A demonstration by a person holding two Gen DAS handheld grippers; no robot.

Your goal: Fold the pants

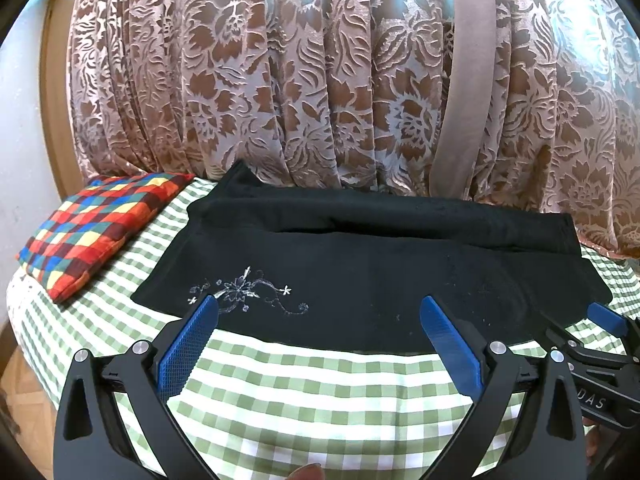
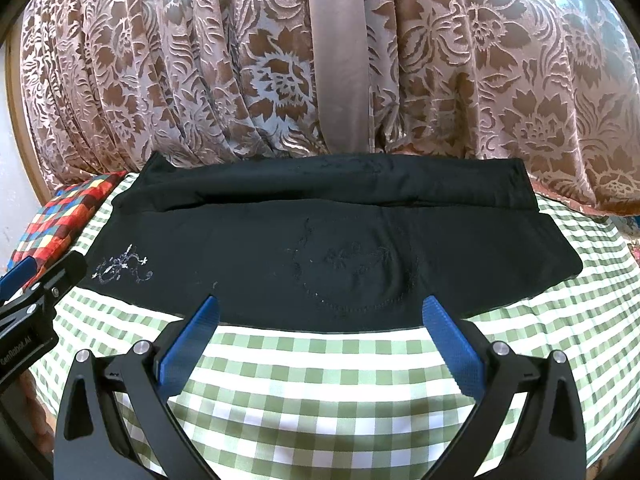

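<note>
Black pants [image 1: 360,264] lie folded lengthwise across the green-checked bed, with white flower embroidery [image 1: 244,292] near their left end; they also show in the right wrist view [image 2: 320,248]. My left gripper [image 1: 318,312] is open and empty, its blue fingertips just over the pants' near edge. My right gripper [image 2: 318,312] is open and empty, at the near edge further right. The right gripper's blue finger [image 1: 604,316] shows at the right in the left wrist view; the left gripper's body [image 2: 36,300] shows at the left in the right wrist view.
A multicoloured checked pillow [image 1: 92,228] lies left of the pants. A brown floral curtain [image 1: 320,80] hangs right behind the bed. The green-and-white checked sheet [image 1: 320,400] spreads in front of the pants. A wooden frame [image 1: 56,120] stands at far left.
</note>
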